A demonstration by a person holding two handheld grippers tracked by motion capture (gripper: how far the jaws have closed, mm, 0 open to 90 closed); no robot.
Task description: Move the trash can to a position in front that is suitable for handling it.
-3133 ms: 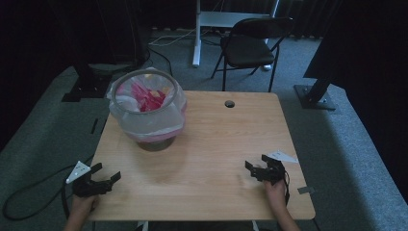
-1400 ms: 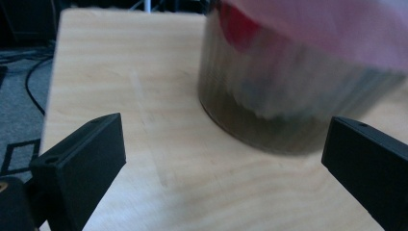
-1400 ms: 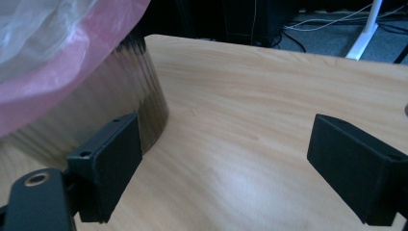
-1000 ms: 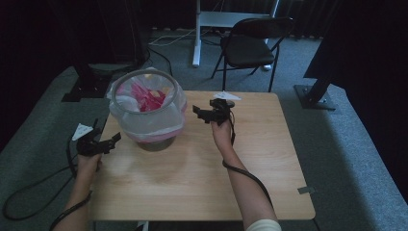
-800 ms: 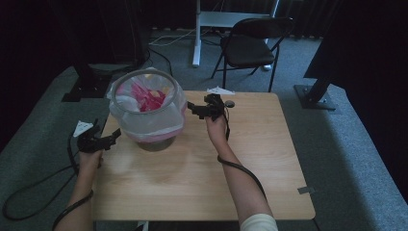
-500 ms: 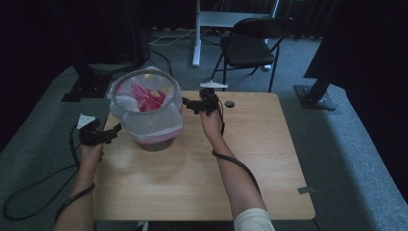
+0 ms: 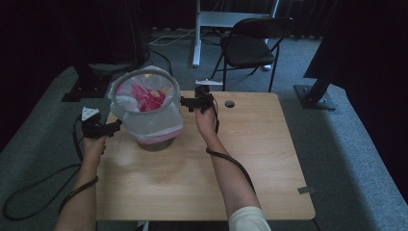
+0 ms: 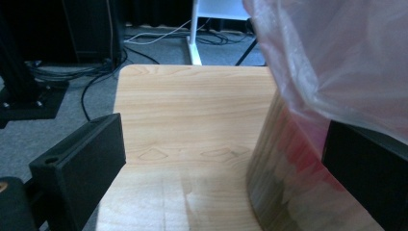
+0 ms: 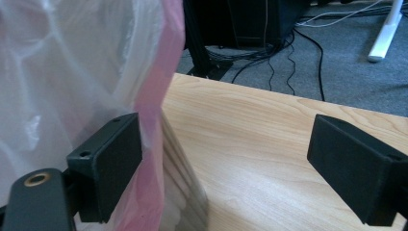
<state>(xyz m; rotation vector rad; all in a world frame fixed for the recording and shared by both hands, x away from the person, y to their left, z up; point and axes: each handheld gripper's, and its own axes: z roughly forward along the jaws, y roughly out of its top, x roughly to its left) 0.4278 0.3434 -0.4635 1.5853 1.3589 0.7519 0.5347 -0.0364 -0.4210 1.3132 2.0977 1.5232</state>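
Grippers flank a small round bin lined with a thin translucent plastic bag (image 7: 154, 122), which stands on the left rear part of the light wooden tabletop (image 7: 250, 163). Pink and pale scraps (image 7: 144, 96) lie inside the bag, whose mouth is stretched over the bin's rim and hangs down its outer wall.

In the high view the left gripper (image 7: 113, 127) sits at the bin's left side, low against the bag's overhang, with the person's left hand (image 7: 93, 144) behind it near the tabletop's left edge. The left gripper view shows its jaws wide apart: one jaw stands over bare wood, the other lies behind the bag's hanging edge, and the bin's wall (image 8: 288, 183) sits between them. The jaws have not pinched anything.

The right gripper (image 7: 185, 102) is at the bin's right side, up near the rim, held by the right hand (image 7: 206, 120) with the forearm stretched across the tabletop. In the right gripper view its jaws are also spread wide; the left-hand jaw touches or lies just beside the bag's pinkish fold (image 9: 154, 96), while the other hangs over bare wood, well apart from it.

A black folding chair (image 7: 252, 43) stands on the grey carpet beyond the tabletop, and a small round cable hole (image 7: 229, 103) shows near the far edge.
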